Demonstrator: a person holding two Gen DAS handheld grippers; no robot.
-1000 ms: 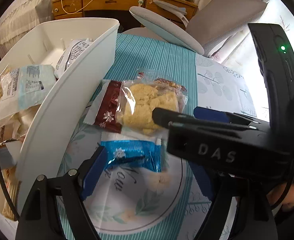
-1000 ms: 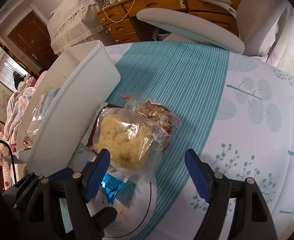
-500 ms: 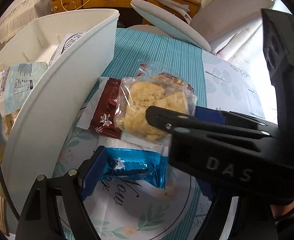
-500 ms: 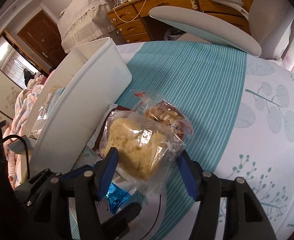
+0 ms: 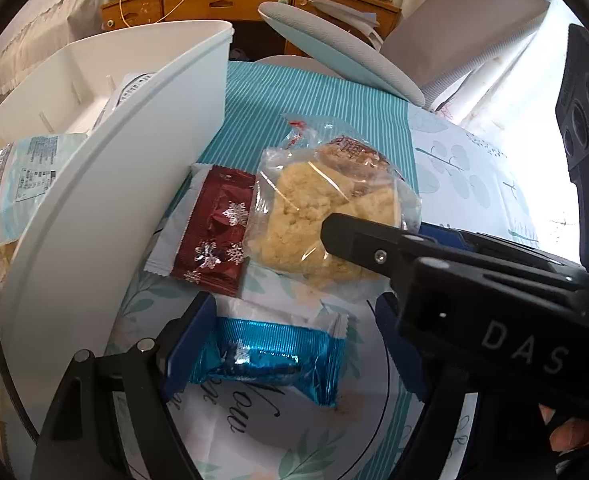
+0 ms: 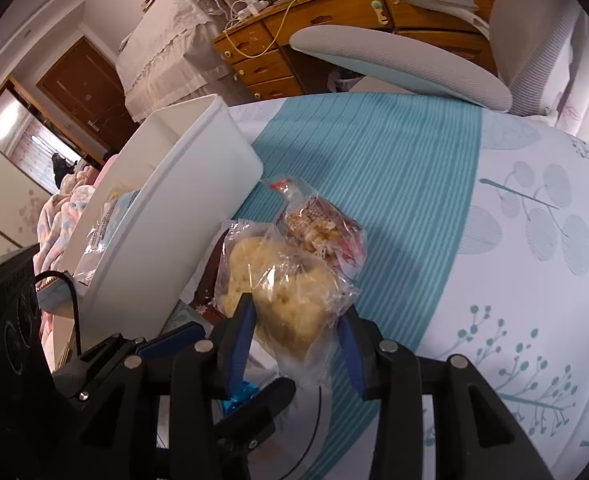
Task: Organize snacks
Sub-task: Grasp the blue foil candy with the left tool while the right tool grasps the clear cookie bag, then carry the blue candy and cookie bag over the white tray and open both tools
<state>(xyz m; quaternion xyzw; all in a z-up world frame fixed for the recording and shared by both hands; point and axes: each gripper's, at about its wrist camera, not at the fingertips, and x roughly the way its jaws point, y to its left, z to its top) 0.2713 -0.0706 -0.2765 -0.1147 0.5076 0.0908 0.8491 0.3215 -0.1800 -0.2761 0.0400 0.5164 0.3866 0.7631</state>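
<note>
A clear bag of yellow crumbly cake lies on the tablecloth; my right gripper has its fingers closed against both sides of it. A second clear snack bag with red print lies just behind it. A dark red snowflake packet lies beside the white bin. A blue foil packet sits between the fingers of my open left gripper, touching the left finger. The bin holds several packets.
The right gripper's body crosses the left wrist view above the blue packet. A grey office chair stands at the table's far edge, with a wooden dresser behind it. The patterned tablecloth stretches to the right.
My right gripper has moved forward and narrowed its fingers onto the yellow cake bag. My left gripper has come closer to the blue foil packet, which now sits between its fingers.
</note>
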